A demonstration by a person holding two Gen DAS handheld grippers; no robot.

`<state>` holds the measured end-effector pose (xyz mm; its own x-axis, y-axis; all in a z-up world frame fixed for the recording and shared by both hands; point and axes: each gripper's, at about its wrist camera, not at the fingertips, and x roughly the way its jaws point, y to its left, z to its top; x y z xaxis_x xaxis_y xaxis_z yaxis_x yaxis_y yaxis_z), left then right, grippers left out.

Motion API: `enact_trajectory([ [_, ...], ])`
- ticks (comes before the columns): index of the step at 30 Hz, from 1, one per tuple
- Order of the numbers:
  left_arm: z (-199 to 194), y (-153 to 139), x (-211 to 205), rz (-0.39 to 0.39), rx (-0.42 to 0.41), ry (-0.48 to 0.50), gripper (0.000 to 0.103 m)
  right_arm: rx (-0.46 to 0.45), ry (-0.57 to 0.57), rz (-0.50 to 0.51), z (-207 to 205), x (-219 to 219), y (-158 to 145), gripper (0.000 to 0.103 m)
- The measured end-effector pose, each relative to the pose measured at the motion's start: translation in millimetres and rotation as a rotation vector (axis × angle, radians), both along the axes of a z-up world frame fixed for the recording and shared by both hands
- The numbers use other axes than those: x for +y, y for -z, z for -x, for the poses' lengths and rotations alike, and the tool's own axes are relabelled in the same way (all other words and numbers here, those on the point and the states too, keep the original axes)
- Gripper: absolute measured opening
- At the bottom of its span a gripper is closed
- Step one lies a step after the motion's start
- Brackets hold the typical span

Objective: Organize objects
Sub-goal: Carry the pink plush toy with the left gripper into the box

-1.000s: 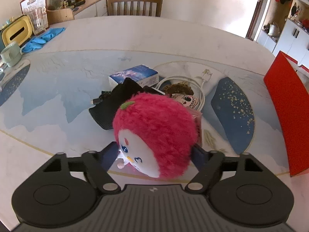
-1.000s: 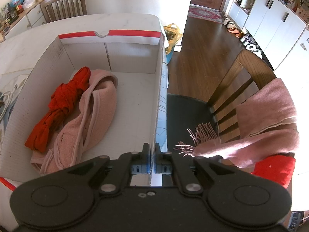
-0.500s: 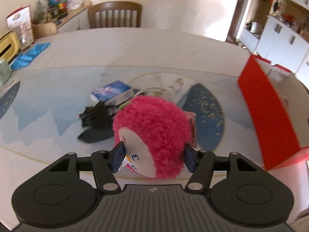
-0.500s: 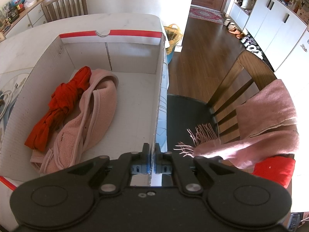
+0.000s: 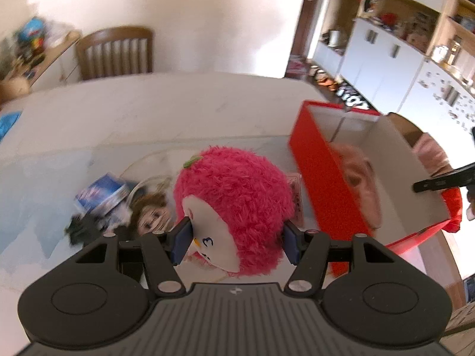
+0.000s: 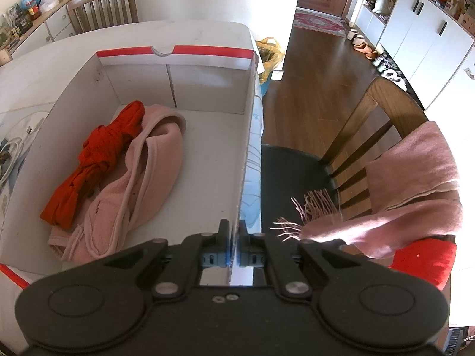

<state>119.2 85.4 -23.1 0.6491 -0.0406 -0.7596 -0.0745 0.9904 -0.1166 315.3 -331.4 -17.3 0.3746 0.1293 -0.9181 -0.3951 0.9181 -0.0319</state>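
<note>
My left gripper (image 5: 236,241) is shut on a fluffy pink plush toy (image 5: 237,201) with a white face and holds it above the table, left of the red box (image 5: 320,175). My right gripper (image 6: 234,247) is shut on the right wall of the box (image 6: 248,151) near its front corner. Inside the box lie a knotted red cloth (image 6: 98,154) and a pink garment (image 6: 148,178); the pink garment also shows in the left wrist view (image 5: 362,178).
On the table left of the box lie a blue packet (image 5: 102,192), a doll with brown hair (image 5: 151,213), a black item (image 5: 86,225) and a white cable (image 5: 148,182). A chair (image 6: 371,136) with a pink scarf (image 6: 400,190) stands right of the table edge.
My left gripper has lifted the plush toy and swung right toward the red box, whose inside now shows. My right gripper has stayed clamped on the box wall.
</note>
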Motion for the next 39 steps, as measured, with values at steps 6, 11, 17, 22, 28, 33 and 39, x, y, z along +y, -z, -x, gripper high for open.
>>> enact_trajectory([
  [6, -26.9, -12.5, -34.7, -0.012, -0.031, 0.119, 0.061, -0.001, -0.003, -0.001, 0.3, -0.1, 0.7, 0.004],
  [11, -54.7, -22.6, -67.5, -0.045, -0.058, 0.222, 0.061, -0.001, -0.001, -0.002, 0.3, -0.5, 1.2, 0.004],
  [17, -90.6, -30.1, -107.2, -0.083, -0.076, 0.338, 0.061, 0.0, -0.001, -0.005, 0.2, -1.0, 1.3, 0.004],
  [22, -124.3, -25.1, -136.3, -0.083, -0.043, 0.429, 0.061, -0.001, -0.002, -0.008, 0.5, -0.9, 1.8, 0.004],
  [28, -160.7, -8.5, -171.4, -0.108, 0.005, 0.517, 0.061, 0.007, 0.005, -0.029, 0.4, -3.7, 2.2, 0.004],
  [33, -188.5, 4.2, -192.9, -0.107, 0.064, 0.565, 0.061, 0.016, 0.004, -0.043, -1.8, -6.4, 3.6, 0.004],
  [39, -218.8, 21.8, -212.5, -0.134, 0.121, 0.592, 0.061, 0.021, -0.004, -0.05, -2.8, -8.0, 4.2, 0.005],
])
